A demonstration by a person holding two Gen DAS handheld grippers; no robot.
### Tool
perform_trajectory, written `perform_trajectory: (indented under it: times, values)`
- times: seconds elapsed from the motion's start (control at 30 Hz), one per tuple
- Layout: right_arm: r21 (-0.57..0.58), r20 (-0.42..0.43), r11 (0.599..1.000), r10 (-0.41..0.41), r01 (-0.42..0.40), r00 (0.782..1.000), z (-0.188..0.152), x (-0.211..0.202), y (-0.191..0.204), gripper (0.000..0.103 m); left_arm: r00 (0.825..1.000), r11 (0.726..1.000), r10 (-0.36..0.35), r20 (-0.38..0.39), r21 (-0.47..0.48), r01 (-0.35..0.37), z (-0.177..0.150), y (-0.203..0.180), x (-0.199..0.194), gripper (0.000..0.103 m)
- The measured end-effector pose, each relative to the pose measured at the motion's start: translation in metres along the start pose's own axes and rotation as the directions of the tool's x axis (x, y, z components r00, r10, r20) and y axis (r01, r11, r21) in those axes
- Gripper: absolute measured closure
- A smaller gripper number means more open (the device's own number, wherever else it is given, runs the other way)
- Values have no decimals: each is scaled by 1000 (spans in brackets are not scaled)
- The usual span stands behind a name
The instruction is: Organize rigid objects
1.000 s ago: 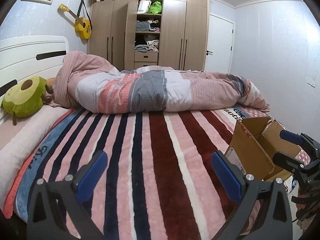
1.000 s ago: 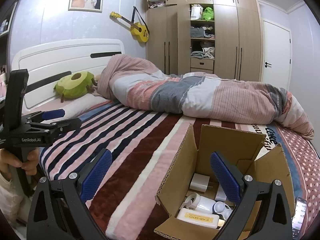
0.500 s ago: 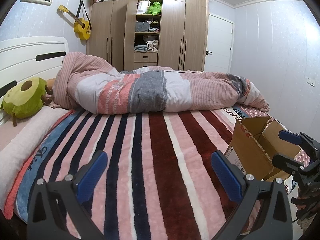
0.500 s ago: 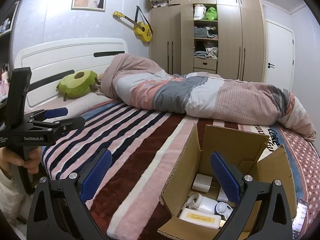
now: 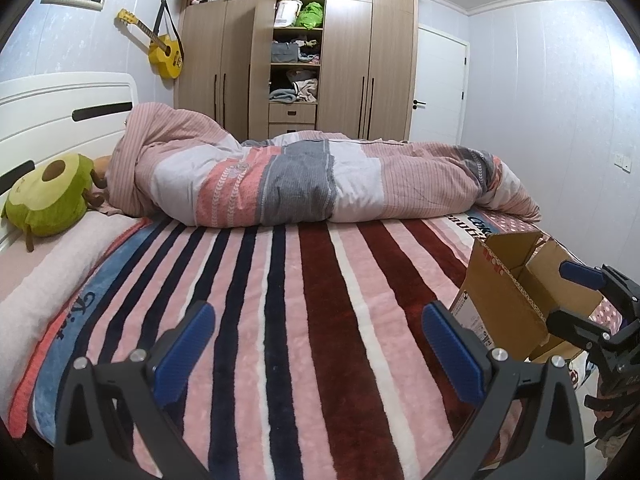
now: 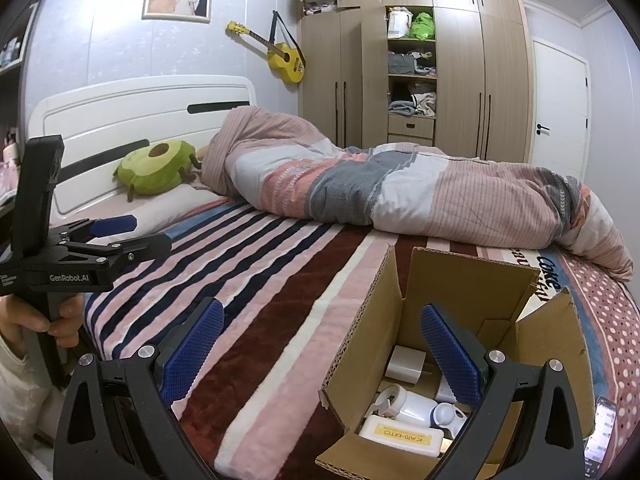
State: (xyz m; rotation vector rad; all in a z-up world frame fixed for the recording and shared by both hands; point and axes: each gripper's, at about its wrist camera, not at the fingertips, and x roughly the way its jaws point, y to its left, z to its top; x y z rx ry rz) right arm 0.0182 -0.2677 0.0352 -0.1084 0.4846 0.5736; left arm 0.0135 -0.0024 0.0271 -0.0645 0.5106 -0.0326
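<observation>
An open cardboard box (image 6: 468,284) stands on the striped bed near its right front edge; it also shows in the left wrist view (image 5: 504,300). Inside lie a white charger block (image 6: 406,364), a white roll-shaped device (image 6: 404,402) and a yellow labelled box (image 6: 400,438). My right gripper (image 6: 320,340) is open and empty, with its right finger over the box's opening. My left gripper (image 5: 318,344) is open and empty above the striped blanket (image 5: 280,300). It also shows from the side in the right wrist view (image 6: 132,232), held by a hand.
A rolled pink and grey duvet (image 5: 320,180) lies across the far side of the bed. A green avocado plush (image 5: 44,196) rests by the white headboard (image 5: 60,112). A phone (image 6: 600,436) lies at the bed's right front corner. A wardrobe (image 5: 300,48) stands behind.
Both views have shifted slightly; the right gripper has edged a little closer to the box. Both grippers stay open and empty.
</observation>
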Motion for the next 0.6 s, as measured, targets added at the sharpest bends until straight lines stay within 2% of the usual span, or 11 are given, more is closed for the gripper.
perform_trajectory:
  times: [0.6]
  values:
    - [-2, -4, 1000, -1, 1, 1000, -2, 2, 1, 4, 1000, 1000, -4, 2, 3, 4, 1, 2, 1, 1]
